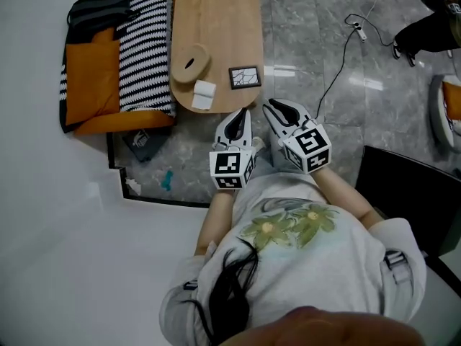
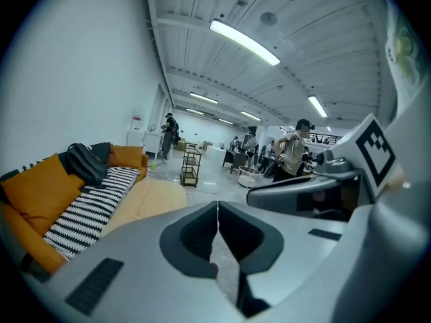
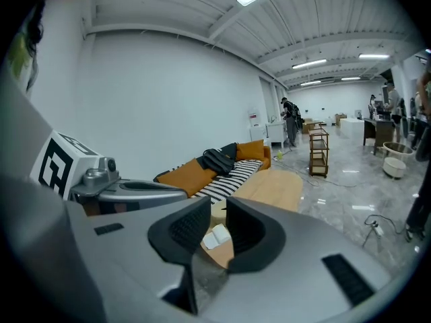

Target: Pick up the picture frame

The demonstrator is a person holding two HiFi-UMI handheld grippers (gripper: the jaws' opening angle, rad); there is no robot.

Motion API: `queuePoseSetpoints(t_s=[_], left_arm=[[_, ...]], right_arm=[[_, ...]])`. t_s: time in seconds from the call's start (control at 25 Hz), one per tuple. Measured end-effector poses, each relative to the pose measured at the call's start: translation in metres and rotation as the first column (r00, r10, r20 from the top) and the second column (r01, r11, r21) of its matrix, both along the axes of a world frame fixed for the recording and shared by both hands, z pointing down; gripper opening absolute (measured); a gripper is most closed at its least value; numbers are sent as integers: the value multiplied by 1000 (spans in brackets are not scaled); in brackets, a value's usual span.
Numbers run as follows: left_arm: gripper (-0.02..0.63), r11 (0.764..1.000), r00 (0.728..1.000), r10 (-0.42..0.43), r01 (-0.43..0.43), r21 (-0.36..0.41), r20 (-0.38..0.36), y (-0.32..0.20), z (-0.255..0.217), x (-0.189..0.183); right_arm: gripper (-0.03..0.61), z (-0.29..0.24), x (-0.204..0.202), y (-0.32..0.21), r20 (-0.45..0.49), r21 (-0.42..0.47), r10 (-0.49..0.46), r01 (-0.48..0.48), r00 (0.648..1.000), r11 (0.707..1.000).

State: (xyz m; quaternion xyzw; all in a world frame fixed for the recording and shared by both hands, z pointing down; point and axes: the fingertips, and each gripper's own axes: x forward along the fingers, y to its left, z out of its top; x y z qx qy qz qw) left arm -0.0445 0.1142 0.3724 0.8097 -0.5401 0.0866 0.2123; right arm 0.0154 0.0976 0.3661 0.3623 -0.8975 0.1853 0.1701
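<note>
Grey marble floor runs under a low oval wooden counter (image 1: 216,20). An orange sofa (image 1: 90,85) along its left side carries a black-and-white striped blanket (image 1: 148,42) and a dark bundle (image 1: 101,9). On the counter's near end I see a round wooden piece with a hole (image 1: 190,63) and a white block (image 1: 204,94) just in front of it. To their right sits the picture frame (image 1: 245,76), close to the near edge. A cable (image 1: 338,71) trails over the floor to the right, well clear. My left claw (image 1: 243,114) has its jaws pressed together on nothing. My right claw (image 1: 272,105) has its jaws apart, gripping nothing, with the white block showing through the gap. Both claws hang side by side over the floor, just short of the counter's near end, with the frame ahead of them, untouched and unobstructed
</note>
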Motion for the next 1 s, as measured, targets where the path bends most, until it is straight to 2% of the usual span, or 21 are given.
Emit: queuePoseSetpoints(t_s=[0.36, 0.48, 0.64, 1.0], left_arm=[[23, 999, 999, 32, -32, -25, 16, -15, 14, -7], [89, 999, 999, 36, -35, -42, 19, -25, 23, -7], [128, 996, 1000, 23, -23, -83, 2, -35, 40, -6], [158, 990, 999, 0, 6, -138, 47, -68, 87, -16]], right_arm=[[94, 17, 0, -15, -6, -40, 28, -28, 1000, 999], [110, 26, 3, -25, -12, -53, 37, -38, 999, 998], [119, 44, 9, -36, -29, -77, 56, -58, 998, 995], [147, 95, 9, -70, -58, -130, 57, -64, 997, 989]])
